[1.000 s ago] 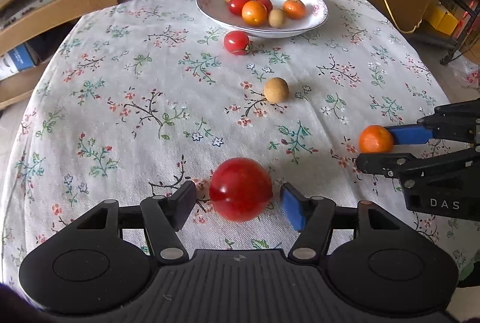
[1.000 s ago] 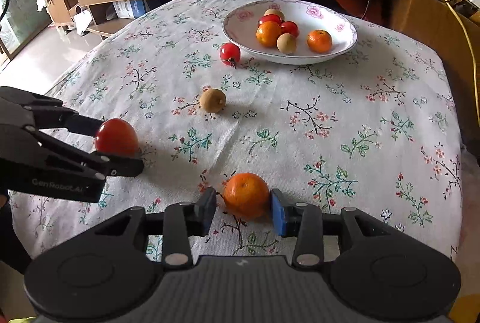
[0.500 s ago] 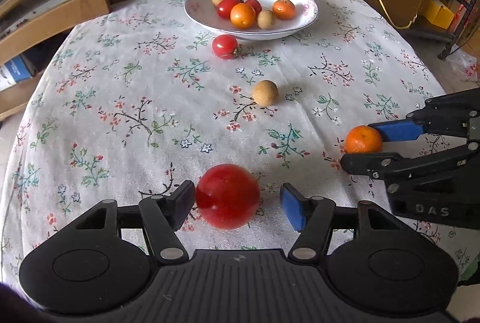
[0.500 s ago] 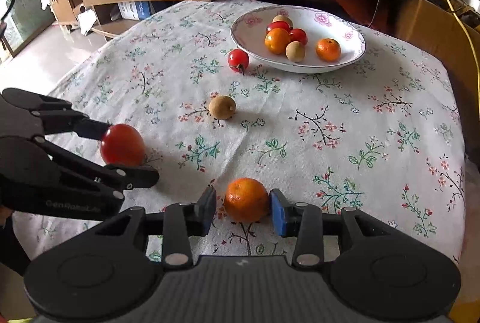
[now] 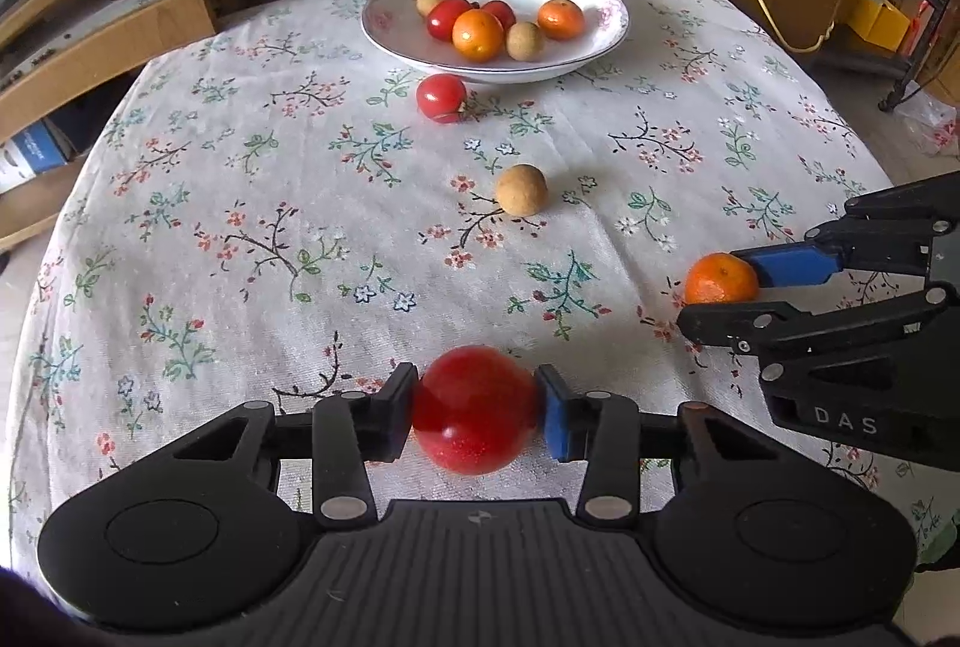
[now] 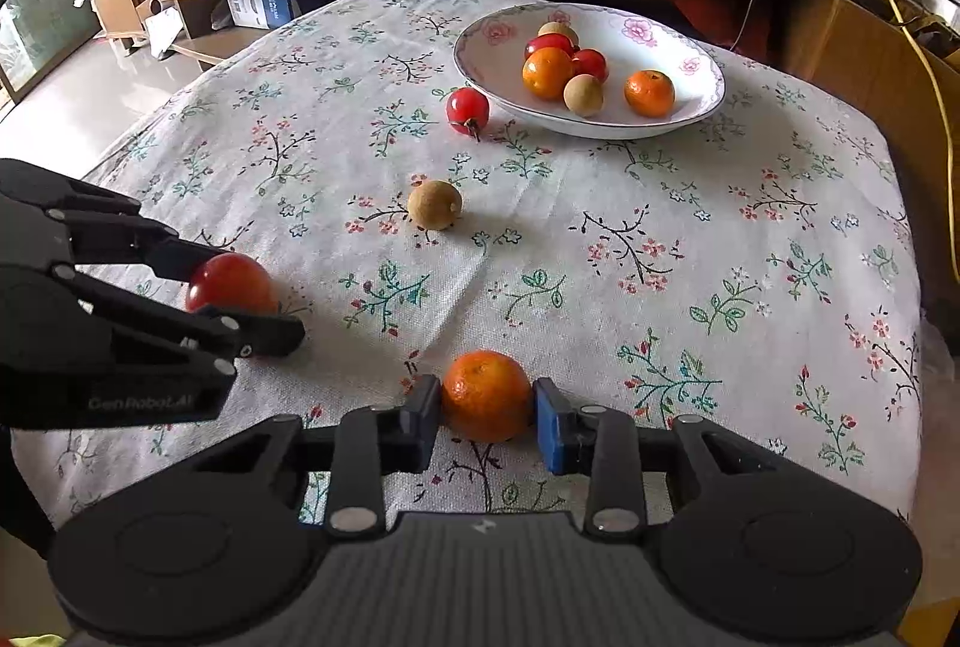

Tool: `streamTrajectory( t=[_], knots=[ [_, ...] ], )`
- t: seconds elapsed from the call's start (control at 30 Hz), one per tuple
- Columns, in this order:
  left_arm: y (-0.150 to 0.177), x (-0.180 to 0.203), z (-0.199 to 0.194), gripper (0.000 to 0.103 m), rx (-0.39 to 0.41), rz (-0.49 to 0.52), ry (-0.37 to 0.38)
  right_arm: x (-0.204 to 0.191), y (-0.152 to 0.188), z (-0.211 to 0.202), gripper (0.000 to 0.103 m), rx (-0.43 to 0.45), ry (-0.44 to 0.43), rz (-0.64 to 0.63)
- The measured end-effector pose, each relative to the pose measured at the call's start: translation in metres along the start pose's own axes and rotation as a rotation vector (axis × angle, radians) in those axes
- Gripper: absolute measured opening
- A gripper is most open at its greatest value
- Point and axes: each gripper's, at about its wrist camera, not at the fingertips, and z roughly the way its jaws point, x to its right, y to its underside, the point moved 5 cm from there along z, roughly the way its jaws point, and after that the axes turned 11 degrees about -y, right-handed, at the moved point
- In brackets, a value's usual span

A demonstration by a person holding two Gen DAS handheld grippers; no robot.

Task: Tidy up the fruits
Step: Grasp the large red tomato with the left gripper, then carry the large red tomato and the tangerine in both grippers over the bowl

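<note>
On tablecloth: left gripper clamps tomato.

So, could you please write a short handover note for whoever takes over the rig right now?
Left gripper: its jaws have just been closing and now sit shut on the big red tomato, on the tablecloth.
Right gripper: jaws have just been closing, shut on the orange.
Done: six fruits already lie in the floral bowl.
Left: lift both held fruits to the bowl, then fetch the small tomato beside the bowl and the tan fruit mid-table.
</note>
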Motion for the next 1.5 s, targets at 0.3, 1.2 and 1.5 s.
streamTrajectory(
  t=[0.3, 1.2, 1.5],
  knots=[
    [-0.004, 0.004, -0.002, 0.05, 0.012, 0.011, 0.003, 0.0, -0.002, -0.001, 0.034, 0.005, 0.001, 0.0],
    [-0.017, 0.013, -0.009, 0.05, 0.052, 0.023, -0.008, 0.001, -0.014, -0.012, 0.034, 0.055, 0.003, 0.022],
    [-0.025, 0.011, -0.013, 0.049, 0.081, 0.023, -0.029, 0.003, -0.021, -0.016, 0.034, 0.081, 0.011, 0.032]
  ],
)
